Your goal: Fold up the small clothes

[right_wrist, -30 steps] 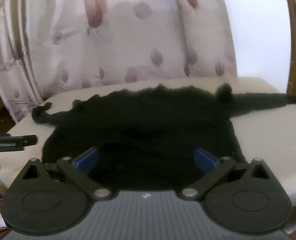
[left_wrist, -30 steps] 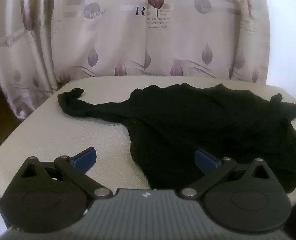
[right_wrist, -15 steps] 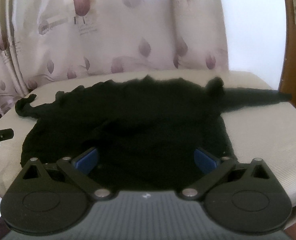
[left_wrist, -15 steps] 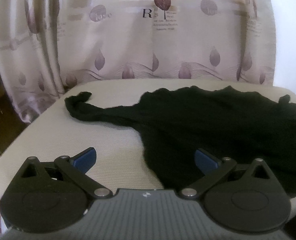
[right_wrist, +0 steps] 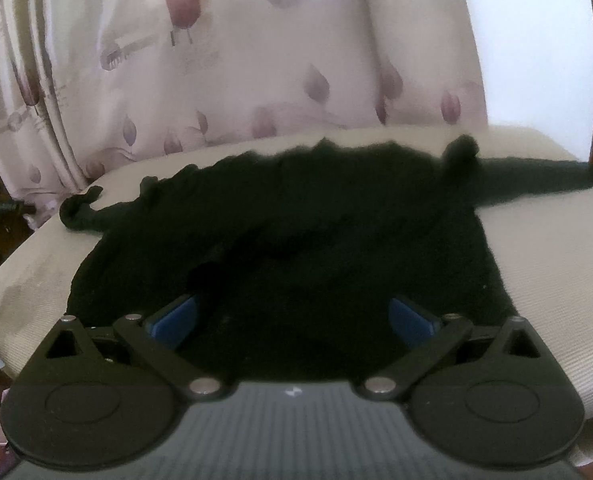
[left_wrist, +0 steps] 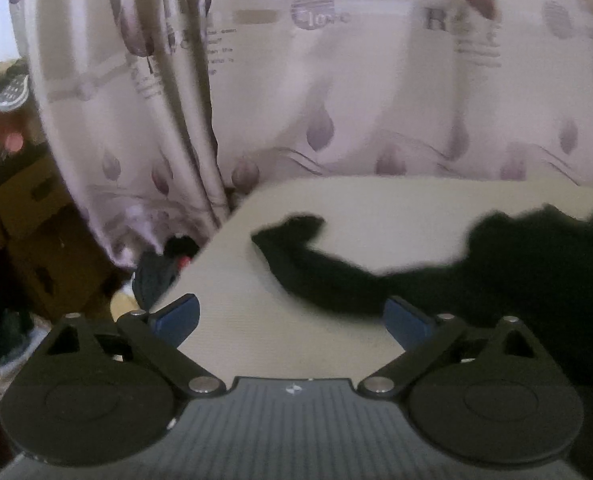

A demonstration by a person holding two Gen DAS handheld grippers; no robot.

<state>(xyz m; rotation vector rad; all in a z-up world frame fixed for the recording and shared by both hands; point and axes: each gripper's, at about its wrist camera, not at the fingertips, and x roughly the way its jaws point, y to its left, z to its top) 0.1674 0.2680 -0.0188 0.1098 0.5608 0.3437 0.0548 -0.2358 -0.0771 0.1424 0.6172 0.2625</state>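
Status: folding not started, as far as I can judge. Black garment (right_wrist: 296, 240) lies spread flat on the beige cushioned surface (right_wrist: 556, 280), filling the centre of the right wrist view. No fold lines visible; both sleeves are out to the sides. Fabric is too dark to read collar or hem.

- Left sleeve (left_wrist: 320, 272): in the left wrist view it runs from centre frame toward the right, where it joins the body at the right edge. Cuff end is curled, near the far left corner of the surface. The same sleeve shows as a small curl at mid-left of the right wrist view.
- Right sleeve (right_wrist: 536, 180): stretched out straight toward the right edge of the right wrist view.
- Left gripper (left_wrist: 292, 320): fingers wide apart, holding nothing. Lower centre of its frame, over bare surface just short of the left sleeve. View is motion-blurred.
- Right gripper (right_wrist: 292, 320): fingers wide apart, nothing between them. Over the near edge of the garment body; can't tell whether it touches the fabric.
- Background: patterned curtain (right_wrist: 256, 60) across the top of both views.

Left to do: everything. Likely sleeves folded in first, then the body folded over. The left side looks closest to a first grasp.
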